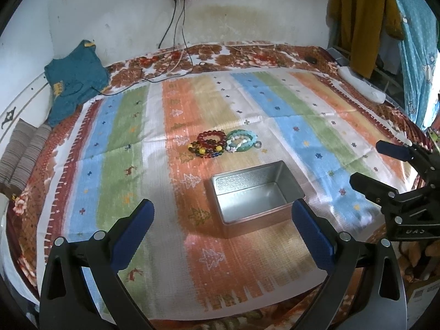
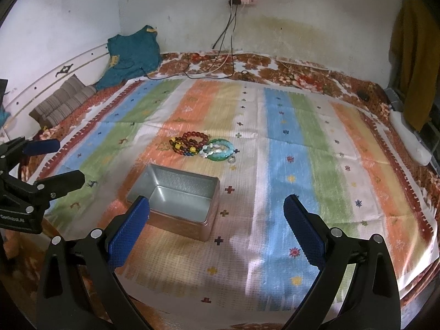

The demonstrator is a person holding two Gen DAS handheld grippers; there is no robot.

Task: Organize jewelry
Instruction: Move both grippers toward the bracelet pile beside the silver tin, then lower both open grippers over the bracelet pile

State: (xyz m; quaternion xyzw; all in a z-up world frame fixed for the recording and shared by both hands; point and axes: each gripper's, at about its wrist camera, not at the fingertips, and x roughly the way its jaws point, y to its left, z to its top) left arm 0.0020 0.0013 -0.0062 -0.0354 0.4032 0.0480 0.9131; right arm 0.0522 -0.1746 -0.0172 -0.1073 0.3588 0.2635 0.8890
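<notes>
An empty silver metal tin (image 1: 257, 192) sits on the striped cloth; it also shows in the right wrist view (image 2: 178, 198). Beyond it lies a pile of jewelry: red and multicoloured bead bracelets (image 1: 209, 143) (image 2: 189, 141), turquoise and white bracelets (image 1: 242, 140) (image 2: 220, 150), and a small ring (image 1: 257, 145) (image 2: 231, 160). My left gripper (image 1: 222, 211) is open and empty, near the tin's front. My right gripper (image 2: 217, 206) is open and empty, right of the tin. Each gripper shows at the edge of the other view, the right one (image 1: 371, 165) and the left one (image 2: 63, 162).
The striped cloth (image 1: 123, 151) covers a floral bed. A teal garment (image 1: 74, 82) and folded striped cushion (image 1: 24, 148) lie at the back left. Cables (image 1: 178, 55) hang from a wall socket. A white bolster (image 1: 363, 85) and hanging clothes (image 1: 357, 22) are at the right.
</notes>
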